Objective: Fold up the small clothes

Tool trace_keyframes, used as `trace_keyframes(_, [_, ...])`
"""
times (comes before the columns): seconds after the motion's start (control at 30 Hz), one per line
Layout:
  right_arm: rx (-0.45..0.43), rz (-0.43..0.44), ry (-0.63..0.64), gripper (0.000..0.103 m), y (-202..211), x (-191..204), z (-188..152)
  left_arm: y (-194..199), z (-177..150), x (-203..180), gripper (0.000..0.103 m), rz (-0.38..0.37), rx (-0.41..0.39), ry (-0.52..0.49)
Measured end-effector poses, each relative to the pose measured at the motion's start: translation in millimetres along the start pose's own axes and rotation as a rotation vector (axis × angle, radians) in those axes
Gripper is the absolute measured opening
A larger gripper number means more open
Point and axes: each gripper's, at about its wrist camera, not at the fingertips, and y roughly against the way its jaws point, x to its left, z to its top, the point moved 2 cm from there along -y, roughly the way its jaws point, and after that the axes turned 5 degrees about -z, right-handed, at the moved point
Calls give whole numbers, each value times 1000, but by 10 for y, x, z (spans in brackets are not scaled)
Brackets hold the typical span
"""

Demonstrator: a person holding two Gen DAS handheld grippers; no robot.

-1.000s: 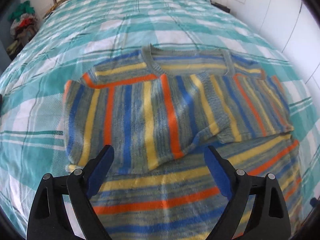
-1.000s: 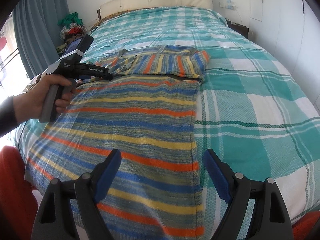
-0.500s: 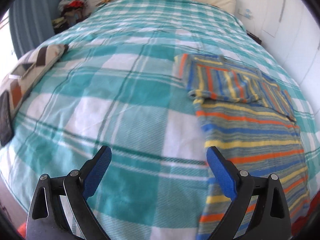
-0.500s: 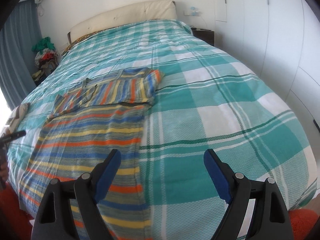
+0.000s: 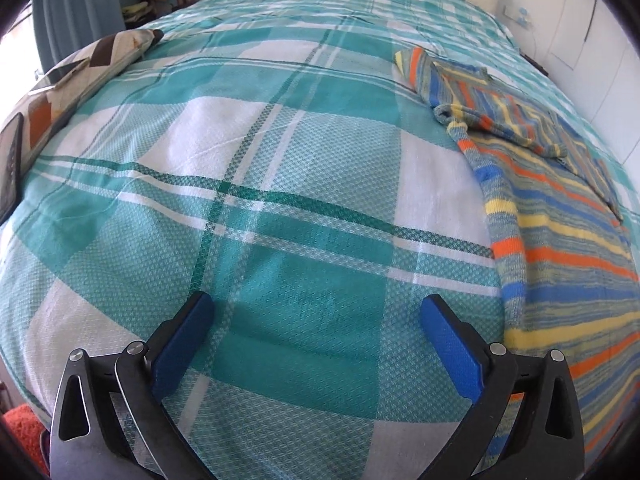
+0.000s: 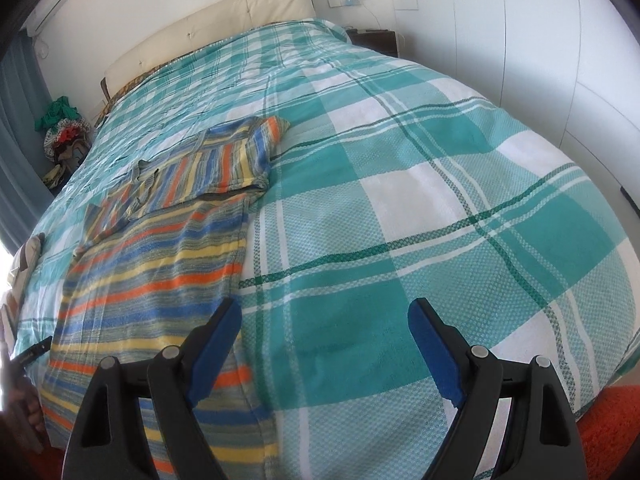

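Teal-and-white checked bedspread point(image 6: 440, 184) covers one bed, and on it lies one striped sweater point(image 6: 160, 280), both sleeves folded across its chest. Two grippers hover apart from it: left gripper point(image 5: 316, 320) and right gripper point(image 6: 324, 320), each spread wide, grasping nothing.

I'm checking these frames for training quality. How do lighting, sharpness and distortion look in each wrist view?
Left wrist view: strong fisheye bulge in the bedspread, dark corners, a blown-out window patch at the left edge; the striped sweater stays sharp. Right wrist view: the same barrel curve bends the wardrobe doors, daylight is even, and overexposure shows only at the left edge.
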Motion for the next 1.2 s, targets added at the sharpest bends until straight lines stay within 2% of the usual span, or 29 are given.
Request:
trace_keyframes(0.33, [33, -1, -29, 85, -62, -42, -47, -23, -33, -29, 103, 24, -12, -25])
trace_keyframes(1.2, [16, -16, -41, 85, -20, -74, -30, -27, -28, -39, 103, 26, -13, -26])
